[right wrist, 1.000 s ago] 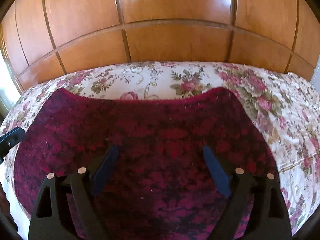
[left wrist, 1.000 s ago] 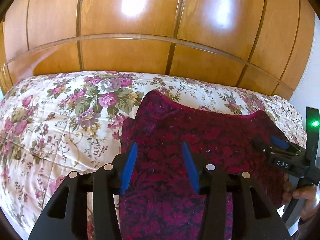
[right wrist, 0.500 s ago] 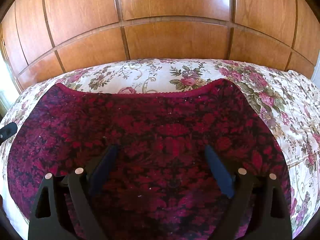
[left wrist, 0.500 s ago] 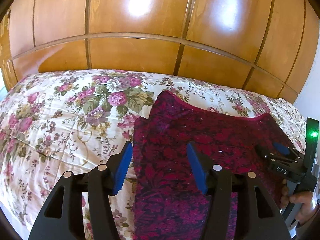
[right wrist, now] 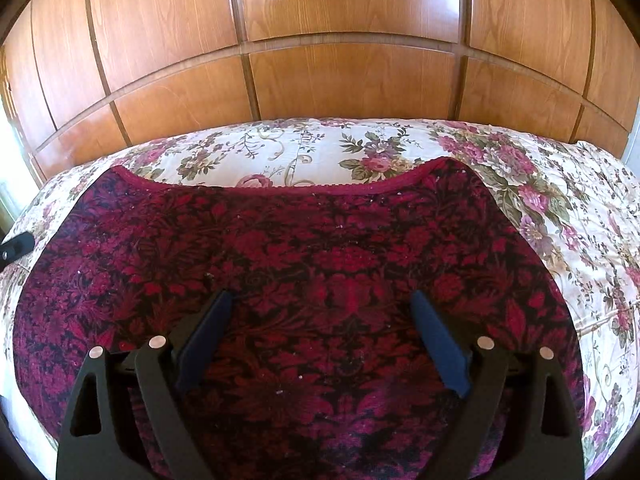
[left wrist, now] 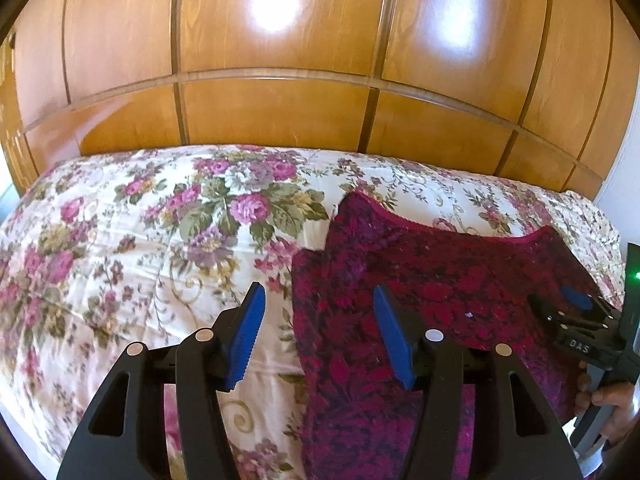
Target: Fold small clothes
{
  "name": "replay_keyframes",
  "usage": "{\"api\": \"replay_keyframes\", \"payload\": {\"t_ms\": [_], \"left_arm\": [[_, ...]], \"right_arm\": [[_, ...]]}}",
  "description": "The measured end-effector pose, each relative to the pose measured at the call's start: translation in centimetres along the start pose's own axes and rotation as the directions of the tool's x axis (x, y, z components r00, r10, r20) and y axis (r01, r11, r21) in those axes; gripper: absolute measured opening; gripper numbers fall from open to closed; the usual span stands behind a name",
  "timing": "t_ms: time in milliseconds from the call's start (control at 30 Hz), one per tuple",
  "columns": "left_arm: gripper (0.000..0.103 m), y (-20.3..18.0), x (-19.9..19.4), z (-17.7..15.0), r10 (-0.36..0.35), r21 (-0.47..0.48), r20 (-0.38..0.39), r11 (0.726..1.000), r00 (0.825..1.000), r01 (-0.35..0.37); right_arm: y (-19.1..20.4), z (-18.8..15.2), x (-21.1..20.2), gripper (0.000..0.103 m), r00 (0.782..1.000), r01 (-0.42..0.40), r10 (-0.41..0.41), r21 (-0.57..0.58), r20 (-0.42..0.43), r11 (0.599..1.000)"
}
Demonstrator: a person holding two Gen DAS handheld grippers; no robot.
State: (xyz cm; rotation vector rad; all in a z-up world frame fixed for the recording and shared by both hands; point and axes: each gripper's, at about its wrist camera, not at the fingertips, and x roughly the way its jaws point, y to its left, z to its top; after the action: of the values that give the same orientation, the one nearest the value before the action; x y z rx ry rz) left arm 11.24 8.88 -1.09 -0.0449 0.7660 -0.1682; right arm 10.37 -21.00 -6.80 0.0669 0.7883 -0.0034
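Crimson garment: dark red floral-patterned top (right wrist: 320, 264), spread flat on the bed, scalloped trim edge toward the wooden wall
Garment location: right part of the bed in the left wrist view (left wrist: 440, 280); fills the middle of the right wrist view
Bedspread: cream floral bedspread (left wrist: 120, 240), pink roses and green leaves, covers the bed under the garment
Left gripper: left gripper (left wrist: 318, 334), jaws apart, nothing between them; garment's left edge lies in the gap, right blue finger over the garment, left blue finger over the bedspread
Right gripper: right gripper (right wrist: 322, 338), jaws wide apart, empty, over the garment's middle; contact with fabric cannot be told
Right gripper, seen from left: at the garment's right edge (left wrist: 576, 312), green light beside it
Hand: right hand (left wrist: 608, 400) on the gripper handle
Background: wooden panel wall (right wrist: 340, 60) behind the bed
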Motion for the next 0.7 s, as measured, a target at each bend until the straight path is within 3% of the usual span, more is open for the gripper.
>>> {"api": "replay_keyframes", "payload": {"t_ms": [233, 367, 467, 500, 533, 567, 700], "left_arm": [[0.056, 0.3, 2.5, 1.7, 0.001, 0.039, -0.033, 0.999, 0.999, 0.000], [0.056, 0.3, 5.0, 2.6, -0.053, 0.051, -0.101, 0.997, 0.993, 0.059], [0.055, 0.6, 7.4, 3.6, -0.140, 0.009, -0.176, 0.990, 0.974, 0.144], [0.047, 0.8, 8.3, 4.0, -0.178, -0.022, -0.198, 0.984, 0.964, 0.178], [0.023, 1.0, 9.2, 4.2, -0.211, -0.048, -0.217, 0.978, 0.953, 0.205], [0.017, 1.1, 9.8, 4.3, -0.223, -0.063, -0.227, 0.975, 0.948, 0.214], [0.014, 2.3, 12.2, 3.3, -0.234, -0.171, -0.245, 0.966, 0.941, 0.196]], "right_arm": [[0.0, 0.0, 0.1, 0.092, 1.000, -0.006, 0.006, 0.001, 0.004, 1.000], [0.0, 0.0, 0.2, 0.092, 1.000, -0.006, 0.006, 0.000, 0.007, 1.000], [0.0, 0.0, 0.2, 0.093, 1.000, -0.009, 0.009, 0.002, 0.008, 1.000], [0.0, 0.0, 0.2, 0.093, 1.000, -0.009, 0.009, 0.002, 0.009, 1.000], [0.0, 0.1, 0.2, 0.093, 1.000, -0.009, 0.009, 0.003, 0.009, 1.000], [0.0, 0.0, 0.2, 0.093, 1.000, -0.009, 0.009, 0.004, 0.009, 1.000], [0.0, 0.1, 0.4, 0.093, 1.000, -0.007, 0.007, 0.008, 0.009, 1.000]]}}
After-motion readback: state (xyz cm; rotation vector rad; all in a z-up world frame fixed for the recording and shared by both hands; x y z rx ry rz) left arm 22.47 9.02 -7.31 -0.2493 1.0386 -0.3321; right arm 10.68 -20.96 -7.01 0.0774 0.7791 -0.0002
